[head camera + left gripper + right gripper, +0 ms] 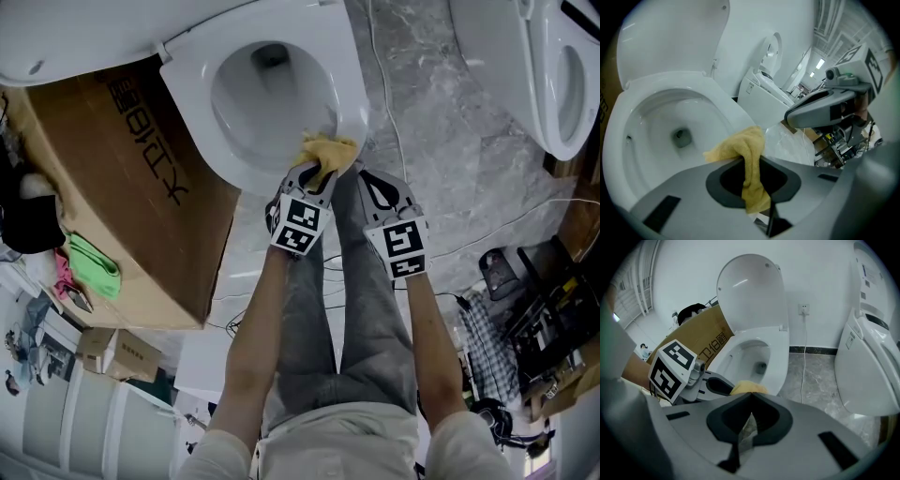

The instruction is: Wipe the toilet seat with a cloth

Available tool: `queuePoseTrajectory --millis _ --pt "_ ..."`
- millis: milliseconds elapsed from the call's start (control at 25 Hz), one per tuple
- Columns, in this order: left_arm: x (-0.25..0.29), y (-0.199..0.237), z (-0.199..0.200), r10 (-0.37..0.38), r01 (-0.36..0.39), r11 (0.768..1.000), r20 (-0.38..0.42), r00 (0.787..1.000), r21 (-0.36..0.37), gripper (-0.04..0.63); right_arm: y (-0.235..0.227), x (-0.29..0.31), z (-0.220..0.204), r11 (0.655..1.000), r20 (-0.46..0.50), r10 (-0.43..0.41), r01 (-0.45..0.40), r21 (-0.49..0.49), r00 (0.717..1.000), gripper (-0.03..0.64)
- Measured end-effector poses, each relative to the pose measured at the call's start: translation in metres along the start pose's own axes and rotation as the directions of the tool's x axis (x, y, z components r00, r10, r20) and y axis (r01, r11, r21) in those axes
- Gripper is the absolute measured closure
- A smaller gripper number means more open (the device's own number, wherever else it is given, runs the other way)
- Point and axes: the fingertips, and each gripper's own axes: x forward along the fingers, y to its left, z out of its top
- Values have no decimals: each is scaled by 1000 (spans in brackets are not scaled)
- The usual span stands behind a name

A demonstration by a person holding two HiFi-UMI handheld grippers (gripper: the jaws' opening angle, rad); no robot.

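Observation:
The white toilet seat (349, 84) rings the bowl, with its lid up. A yellow cloth (328, 150) rests on the seat's near rim, and my left gripper (319, 171) is shut on it. In the left gripper view the cloth (746, 150) hangs between the jaws of that gripper (752, 164), folded over the seat (628, 117) edge. My right gripper (367, 180) hovers just right of the left one, off the seat, over the floor. In its own view the right gripper (750, 397) is shut with nothing in it, and the cloth (747, 387) shows just beyond.
A large cardboard box (122, 187) stands tight against the toilet's left side. A second toilet (553, 66) stands to the right across grey marble floor (441, 150). A white cable (389, 103) runs along the floor. Bags and clutter (525, 319) lie at right.

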Motion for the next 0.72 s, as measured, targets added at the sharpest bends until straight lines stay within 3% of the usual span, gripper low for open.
queuePoseTrajectory --millis 720 --pt "31 5 57 50 -50 999 25 998 -15 512 -51 -2 14 1000 8 8 -9 27 1000 611"
